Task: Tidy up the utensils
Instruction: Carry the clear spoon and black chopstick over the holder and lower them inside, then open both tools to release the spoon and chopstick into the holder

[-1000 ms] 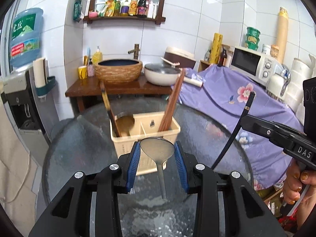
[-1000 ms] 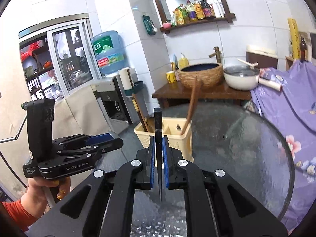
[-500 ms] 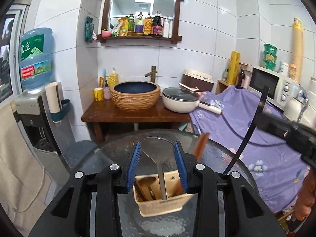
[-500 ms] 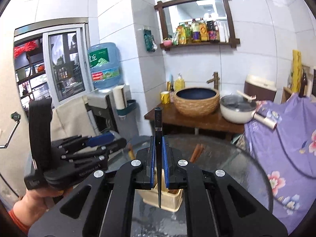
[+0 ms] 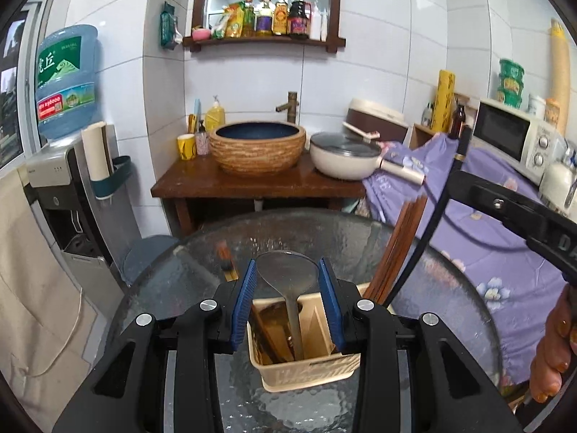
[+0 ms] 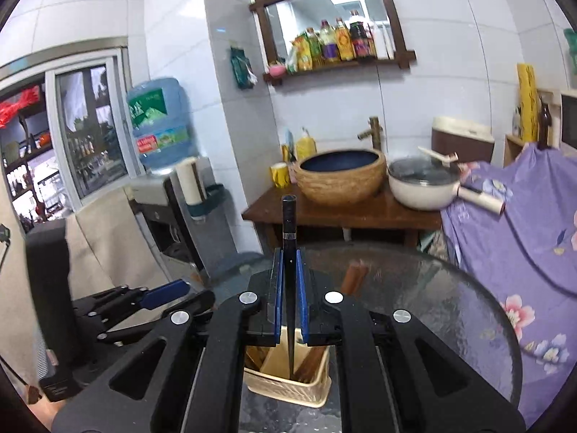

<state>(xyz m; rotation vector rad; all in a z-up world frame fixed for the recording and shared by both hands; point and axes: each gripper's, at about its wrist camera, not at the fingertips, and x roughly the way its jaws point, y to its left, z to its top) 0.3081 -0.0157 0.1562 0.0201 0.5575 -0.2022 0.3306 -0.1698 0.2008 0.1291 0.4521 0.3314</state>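
My left gripper [image 5: 287,270] is shut on a metal spoon [image 5: 287,275], bowl end up, handle reaching down into the cream utensil holder [image 5: 310,373] on the glass table [image 5: 187,274]. The holder also holds a wooden spoon [image 5: 274,321] and brown chopsticks [image 5: 398,241] leaning right. My right gripper [image 6: 289,263] is shut on a black chopstick [image 6: 289,223], upright, its tip down inside the holder [image 6: 288,389]. The right gripper also shows in the left wrist view [image 5: 505,213].
Beyond the round table stands a wooden stand [image 5: 252,184] with a woven basin [image 5: 257,144] and a white pot [image 5: 344,160]. A purple floral cloth [image 5: 487,238] covers the right side. A water dispenser [image 5: 65,166] stands at left.
Both grippers rose and came over the holder; it has slid from ahead of the fingers to below them. The spoon handle and the chopstick tip now reach inside it.
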